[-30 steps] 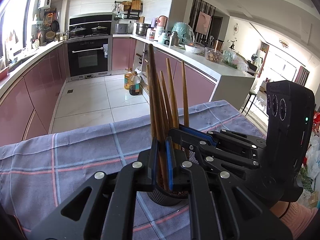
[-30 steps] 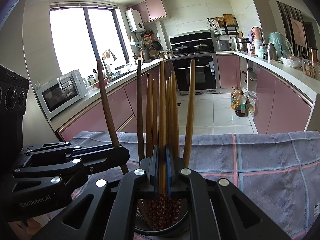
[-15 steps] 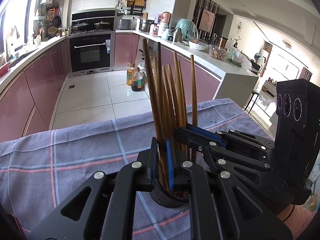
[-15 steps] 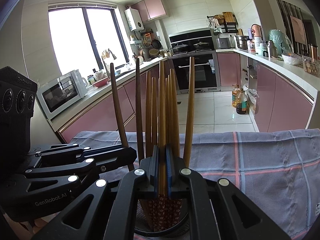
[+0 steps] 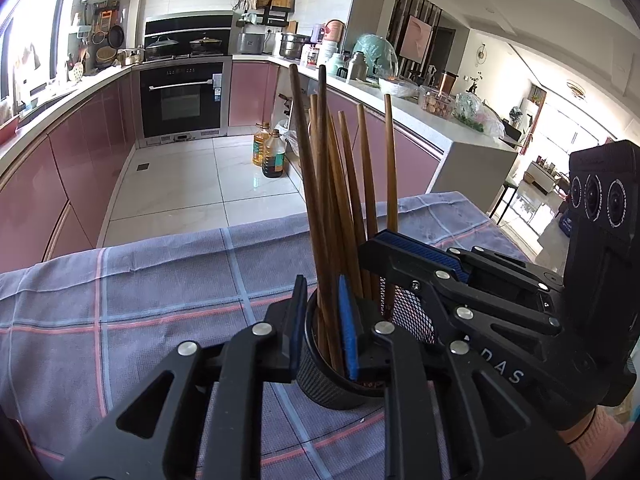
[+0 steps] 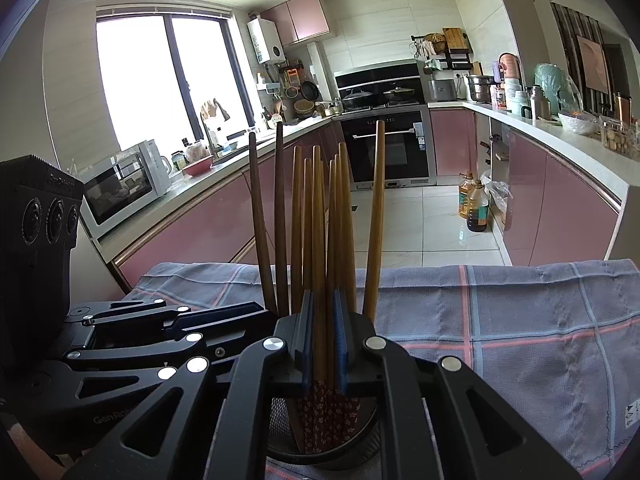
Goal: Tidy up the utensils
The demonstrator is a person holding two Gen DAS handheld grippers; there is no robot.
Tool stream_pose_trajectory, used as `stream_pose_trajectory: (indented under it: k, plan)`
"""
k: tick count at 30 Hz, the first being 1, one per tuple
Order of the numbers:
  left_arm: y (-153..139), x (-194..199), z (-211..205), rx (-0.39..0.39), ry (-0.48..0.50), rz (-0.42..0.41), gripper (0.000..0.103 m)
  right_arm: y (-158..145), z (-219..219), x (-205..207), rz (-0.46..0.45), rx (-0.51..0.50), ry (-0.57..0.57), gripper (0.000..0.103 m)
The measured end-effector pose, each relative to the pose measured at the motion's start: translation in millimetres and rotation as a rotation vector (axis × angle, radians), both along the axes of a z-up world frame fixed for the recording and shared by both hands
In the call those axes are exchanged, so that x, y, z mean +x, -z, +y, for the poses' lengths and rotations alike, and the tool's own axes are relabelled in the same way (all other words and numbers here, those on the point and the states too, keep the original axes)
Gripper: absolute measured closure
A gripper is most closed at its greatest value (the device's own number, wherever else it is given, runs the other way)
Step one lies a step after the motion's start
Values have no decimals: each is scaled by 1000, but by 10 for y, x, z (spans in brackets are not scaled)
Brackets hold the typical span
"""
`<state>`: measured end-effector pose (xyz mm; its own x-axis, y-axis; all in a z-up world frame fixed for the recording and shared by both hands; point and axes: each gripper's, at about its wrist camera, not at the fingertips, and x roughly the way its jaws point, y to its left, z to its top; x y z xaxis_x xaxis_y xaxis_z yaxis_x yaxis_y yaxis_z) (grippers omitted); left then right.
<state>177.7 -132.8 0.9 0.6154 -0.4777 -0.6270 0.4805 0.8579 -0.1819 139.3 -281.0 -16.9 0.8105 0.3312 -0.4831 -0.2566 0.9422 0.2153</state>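
Now both claws, left and right, have just eased off the chopsticks over the holder's rim

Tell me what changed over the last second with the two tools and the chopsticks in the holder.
Both tools' jaws have just been opening. The left tool now stands open around a dark chopstick, its pads off it. The right tool has eased open slightly, with two lighter chopsticks between its pads. The chopsticks stand more upright. Unchanged: the mesh holder stays on the checked cloth, with neither tool pulled away.
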Motion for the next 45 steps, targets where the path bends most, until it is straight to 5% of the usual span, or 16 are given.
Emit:
stream_pose_trajectory:
  k: [4,10,12,16,23,45]
  plan:
    - [7,-49,93,-17,-20,-6,70,-47,10,-92,-25,-21,4,88]
    - [-38,-258,316,-17,-94,-84,45,-110,25,-292,-78,-65,7,62]
    - [-72,-368,408,-15,-128,-127,27,-124,24,-372,-97,-74,12,47]
    - [-138,-599,615,-30,-206,-213,6,-127,69,-530,-130,-106,18,32]
    - [-163,-1018,840,-3,-310,-339,5,-60,135,-850,-184,-135,39,7]
    - [-75,-1687,1128,-23,-421,-447,5,-60,209,-1313,-265,-112,83,7]
